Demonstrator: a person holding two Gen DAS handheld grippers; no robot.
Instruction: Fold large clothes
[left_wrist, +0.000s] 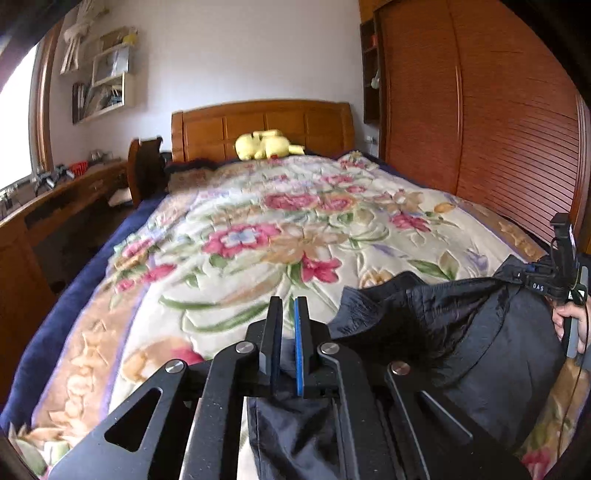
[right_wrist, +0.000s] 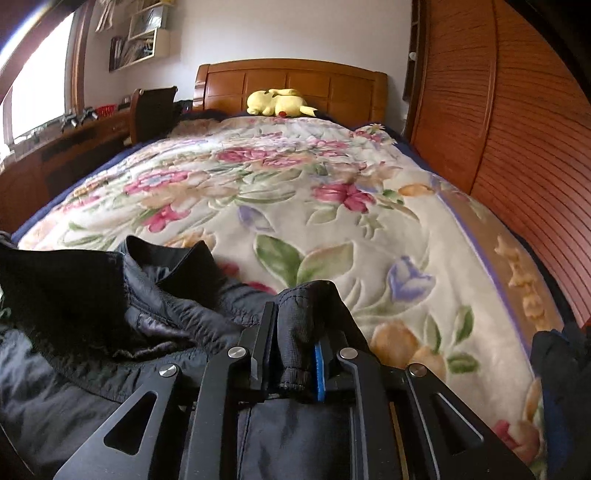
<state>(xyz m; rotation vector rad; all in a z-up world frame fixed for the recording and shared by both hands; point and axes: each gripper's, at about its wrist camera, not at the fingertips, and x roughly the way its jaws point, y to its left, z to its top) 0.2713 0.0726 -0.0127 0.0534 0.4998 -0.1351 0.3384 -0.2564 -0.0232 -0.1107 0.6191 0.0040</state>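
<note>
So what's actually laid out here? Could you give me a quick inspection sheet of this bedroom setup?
Surface: bed under a floral blanket, wooden headboard.
Job's things: black jacket rumpled at the near end, stretched between both tools.
Clutter: yellow plush toy by the headboard; dark blue item at the right edge.
Grippers: left gripper jaws shut on jacket fabric; right gripper jaws shut on a jacket fold.
Cables: thin wire on the right tool.
Surroundings: slatted wardrobe, desk, wall shelves, window.
</note>
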